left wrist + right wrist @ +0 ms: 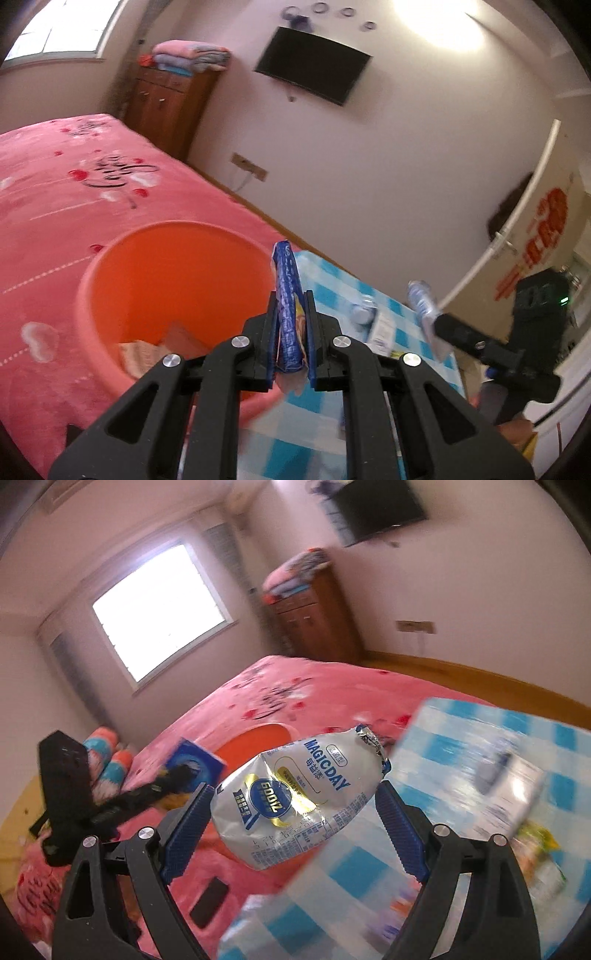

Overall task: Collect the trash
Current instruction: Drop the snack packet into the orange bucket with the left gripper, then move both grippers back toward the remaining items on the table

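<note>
My left gripper is shut on a blue snack wrapper, held upright over the right rim of an orange plastic bin with paper scraps inside. My right gripper holds a crushed silver-white MAGICDAY bottle between its blue pads, above the edge of a blue checked table. The right gripper and its bottle also show in the left wrist view. The left gripper with the blue wrapper shows in the right wrist view over the bin.
A pink bed lies behind the bin. More trash lies on the checked table: a crushed bottle and a white carton. A dark phone lies on the bed. A wooden cabinet stands by the wall.
</note>
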